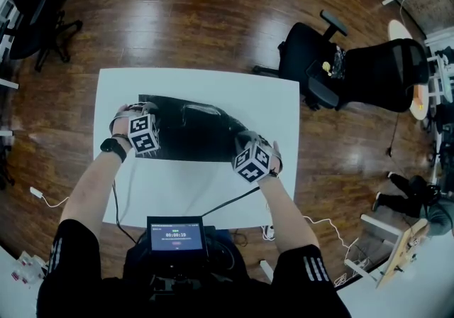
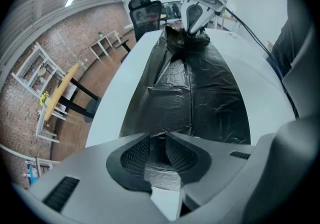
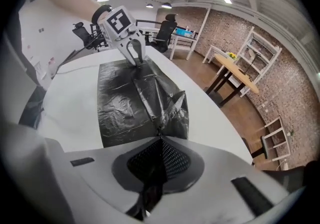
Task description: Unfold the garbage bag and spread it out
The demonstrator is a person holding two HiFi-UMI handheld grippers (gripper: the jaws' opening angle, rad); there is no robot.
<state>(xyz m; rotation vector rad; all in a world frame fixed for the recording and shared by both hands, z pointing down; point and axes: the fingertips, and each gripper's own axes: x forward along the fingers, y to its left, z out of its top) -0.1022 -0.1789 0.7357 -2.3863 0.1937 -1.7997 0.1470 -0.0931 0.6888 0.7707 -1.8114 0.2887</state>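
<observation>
L gripper (image 2: 159, 138) first: its pads sit a little apart, clamped on the near end of the black garbage bag (image 1: 191, 128), w/ a thin bunch of plastic caught between them. It points steeply down at the table. R gripper (image 3: 160, 140) has its jaws fully together, and a pinch of the same bag runs up between the pads. From that pinch the film rises off the table in a creased ridge (looks like a small tent from my end).

The bag lies between the two grippers as a long dark strip, flat and wrinkled along most of its length. In the head view it is wider toward the L end and narrows toward the R one. It sits on the far half of the white table (image 1: 206, 189); the near half is bare white, apart from a black cable (image 1: 227, 203) crossing it toward the table's near edge.

A black watch (image 1: 113, 147) is on the L wrist. A small screen (image 1: 176, 235) shows at chest level, below the table edge. Around the table is dark wooden floor (image 1: 177, 25), w/ a black office chair (image 1: 369, 72) off to the R and a brick wall (image 3: 260, 33) w/ white racks beyond.
</observation>
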